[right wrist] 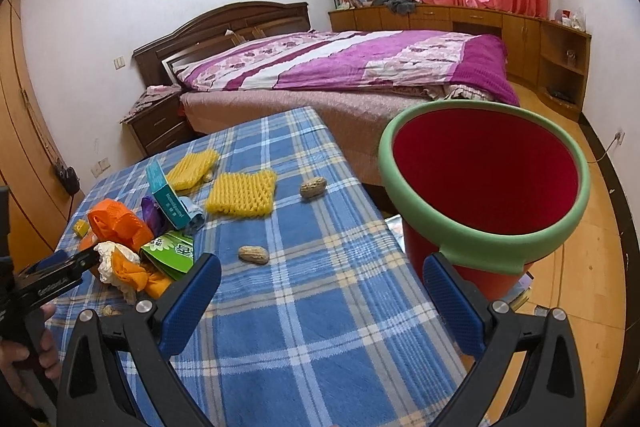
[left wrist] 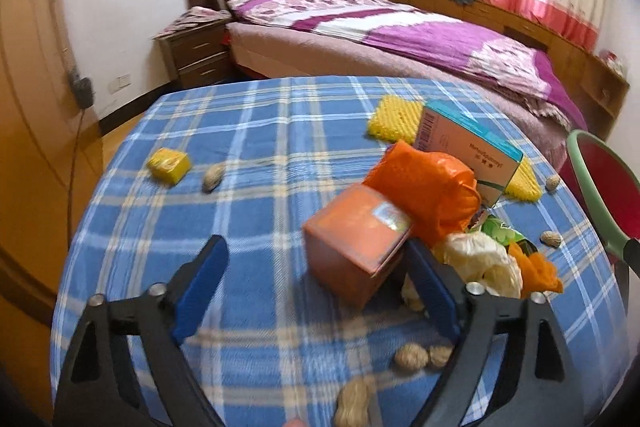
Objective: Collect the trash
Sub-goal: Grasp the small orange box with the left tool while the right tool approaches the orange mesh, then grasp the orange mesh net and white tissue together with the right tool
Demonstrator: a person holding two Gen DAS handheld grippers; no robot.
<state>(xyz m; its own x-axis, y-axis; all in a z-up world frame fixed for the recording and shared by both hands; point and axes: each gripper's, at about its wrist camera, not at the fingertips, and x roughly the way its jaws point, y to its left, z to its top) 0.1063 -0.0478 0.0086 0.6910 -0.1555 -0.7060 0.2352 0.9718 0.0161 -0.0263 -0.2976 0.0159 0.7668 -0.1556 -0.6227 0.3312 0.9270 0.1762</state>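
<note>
Inventory of what I have before me, both wrist views.

1. Worktop (right wrist: 320,347): covered in a blue checked cloth, with the bed (right wrist: 360,67) behind it.
2. Left hand-held gripper (left wrist: 316,249): jaws wide apart. An orange box (left wrist: 356,243) stands tilted between them, close against the right-side finger and well clear of the other. I log no grip on it.
3. Right hand-held gripper (right wrist: 322,263): jaws spread wide, with only cloth between the pads.
4. Bucket (right wrist: 480,251): red with a green rim, mouth empty, off the worktop's right edge. Its rim tab sits just above the right-side finger; I cannot tell whether it rests on it.
5. Trash heap, centre-left of the worktop in the right wrist view:
   - orange plastic bag (left wrist: 428,187)
   - teal-and-white carton (left wrist: 468,147) leaning on it
   - crumpled white bag (left wrist: 480,259)
   - green packet (right wrist: 170,253)
6. Two pieces of yellow foam netting (right wrist: 242,193), just beyond the heap.
7. Loose peanuts (right wrist: 253,254), scattered over the cloth.
8. Small yellow box (left wrist: 168,165), alone and well apart from the heap.
</note>
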